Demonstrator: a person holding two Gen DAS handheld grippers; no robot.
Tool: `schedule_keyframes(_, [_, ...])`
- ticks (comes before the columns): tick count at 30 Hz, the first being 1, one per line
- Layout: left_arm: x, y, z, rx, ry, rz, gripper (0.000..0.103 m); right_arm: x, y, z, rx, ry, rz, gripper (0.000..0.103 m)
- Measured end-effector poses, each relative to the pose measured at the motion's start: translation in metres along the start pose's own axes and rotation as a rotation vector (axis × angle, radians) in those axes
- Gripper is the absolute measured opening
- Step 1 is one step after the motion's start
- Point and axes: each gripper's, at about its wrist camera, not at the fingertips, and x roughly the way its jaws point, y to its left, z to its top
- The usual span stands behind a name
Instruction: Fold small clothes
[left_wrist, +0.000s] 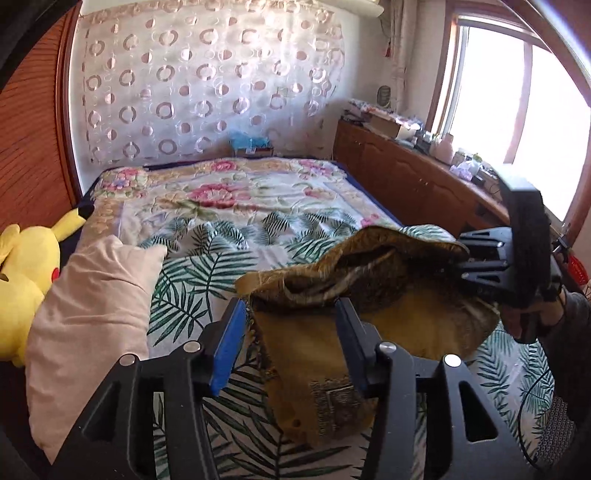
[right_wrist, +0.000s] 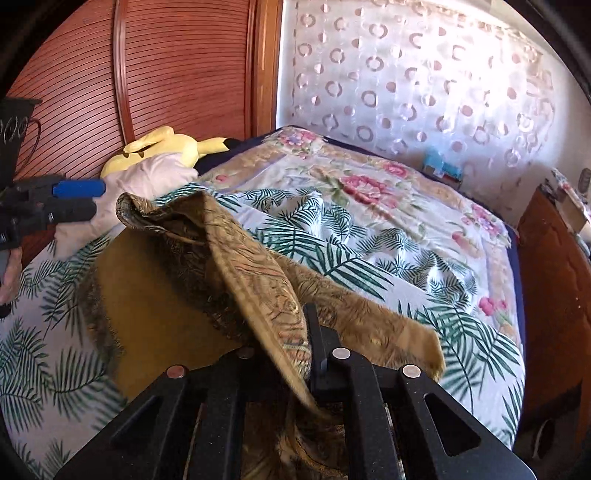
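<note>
A small mustard-and-olive patterned garment lies on the leaf-print bedspread, one edge lifted into a fold. My right gripper is shut on that lifted edge, its left finger hidden by the cloth. In the left wrist view it comes in from the right, a hand behind it. My left gripper stands open over the garment's near part, the blue pad at the left clear of the cloth. From the right wrist view the left gripper shows its fingers apart with nothing between them.
A pale pillow and a yellow plush toy lie at the bed's head end. A wooden cabinet with clutter runs along the far side under a bright window. The floral quilt covers the rest.
</note>
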Motion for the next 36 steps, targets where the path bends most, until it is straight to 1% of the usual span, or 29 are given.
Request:
schedule_keyframes(1, [0.009,0.003,0.0,-0.006,0.017,0.0,0.051,0.003,-0.005,0.004,0.011,0.0,-0.005,0.025])
schedule_keyframes(2, [0.015,0.004,0.0,-0.008,0.028,0.001,0.051,0.005,-0.008,0.008,0.021,-0.001,-0.021,0.031])
schedule_keyframes(3, [0.023,0.006,0.0,-0.006,0.044,0.004,0.051,0.005,-0.012,0.011,0.032,-0.005,-0.031,0.041])
schedule_keyframes(4, [0.029,0.007,0.0,-0.005,0.056,0.006,0.051,0.005,-0.015,0.014,0.039,-0.015,-0.031,0.045])
schedule_keyframes(6, [0.039,0.008,0.001,-0.001,0.077,0.003,0.051,0.001,-0.019,0.02,0.048,-0.033,-0.05,0.047])
schedule_keyframes(9, [0.053,0.009,0.003,0.007,0.102,0.01,0.051,-0.013,-0.02,0.024,0.049,-0.06,-0.115,0.049])
schedule_keyframes(11, [0.06,0.009,0.005,0.01,0.118,0.016,0.051,-0.026,-0.019,0.02,0.069,-0.078,-0.132,0.055])
schedule_keyframes(12, [0.063,0.01,0.005,0.01,0.124,0.018,0.051,-0.031,-0.021,0.018,0.083,-0.085,-0.138,0.06])
schedule_keyframes(13, [0.066,0.01,0.006,0.009,0.13,0.021,0.051,-0.035,-0.018,0.012,0.092,-0.084,-0.139,0.065])
schedule_keyframes(16, [0.071,0.013,0.006,0.004,0.142,0.023,0.051,-0.039,-0.014,-0.009,0.114,-0.052,-0.127,0.071])
schedule_keyframes(19, [0.075,0.015,0.007,0.008,0.147,0.028,0.051,-0.03,-0.017,-0.029,0.146,0.016,-0.133,0.071])
schedule_keyframes(23, [0.082,0.018,0.007,0.011,0.161,0.027,0.051,-0.01,-0.022,-0.049,0.204,0.069,-0.159,0.071])
schedule_keyframes(27, [0.086,0.019,0.006,0.007,0.173,0.026,0.051,0.005,-0.028,-0.055,0.265,0.086,-0.123,0.071])
schedule_keyframes(31, [0.09,0.019,0.006,0.01,0.183,0.027,0.052,0.017,-0.029,-0.055,0.249,0.09,-0.119,0.075])
schedule_keyframes(36, [0.093,0.02,0.006,0.011,0.183,0.027,0.054,0.02,-0.045,-0.056,0.305,0.089,-0.059,0.078])
